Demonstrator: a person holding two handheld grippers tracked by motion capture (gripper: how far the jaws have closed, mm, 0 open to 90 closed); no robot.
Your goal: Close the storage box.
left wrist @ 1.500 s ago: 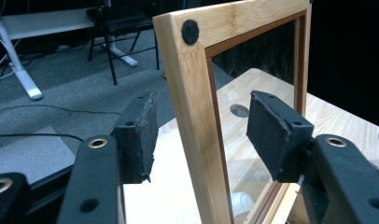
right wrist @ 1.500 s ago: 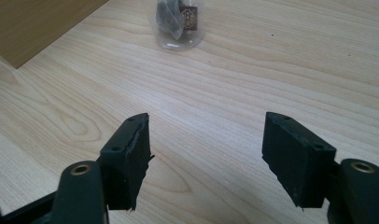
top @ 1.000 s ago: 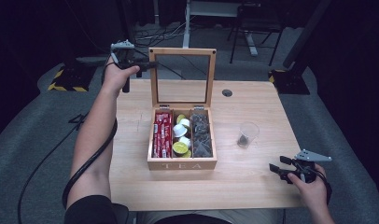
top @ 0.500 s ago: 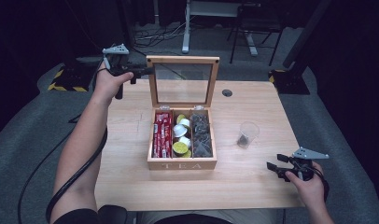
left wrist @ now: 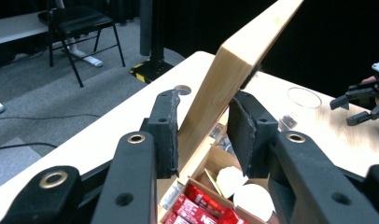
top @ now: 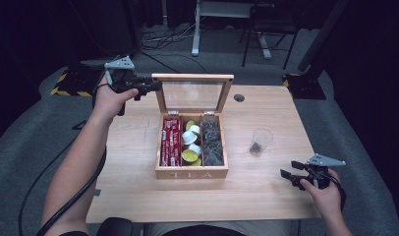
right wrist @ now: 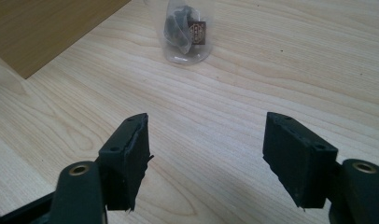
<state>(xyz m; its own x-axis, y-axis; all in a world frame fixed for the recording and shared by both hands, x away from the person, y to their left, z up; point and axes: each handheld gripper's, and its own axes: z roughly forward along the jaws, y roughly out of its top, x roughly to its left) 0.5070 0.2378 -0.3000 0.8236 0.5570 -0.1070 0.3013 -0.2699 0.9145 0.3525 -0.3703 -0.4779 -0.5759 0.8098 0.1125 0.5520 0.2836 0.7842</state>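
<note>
The left tongs [top: 152,86] were at the far left corner of the raised lid [top: 193,93] of the wooden tea box [top: 191,173], their jaws set either side of the lid's wooden frame; in the left gripper view one pad [left wrist: 168,126] lay against the frame while the other stood just off it, so the grip was judged not fully clamped. The right tongs [top: 287,176] hovered low over the counter [top: 266,196] at its near right, jaws wide apart and holding nothing. The lid stood nearly upright on hinges at the box's far edge, and the box sat at the middle of the counter. The lid was judged stiff and fairly light, a wood frame around a clear pane; the pane looked fragile, so the frame edge was the sound place to grip, and the hinge would permit only a swing. Left unchecked, the lid could drop. The box had three compartments: red sachets [top: 171,141] on the left, round capsules [top: 190,146] with white and yellow-green tops in the middle, dark wrapped tea bags [top: 212,142] on the right. To the right of the box, apart from it, a clear plastic cup [top: 261,141] held one dark tea bag; it was judged light and easily tipped.
</note>
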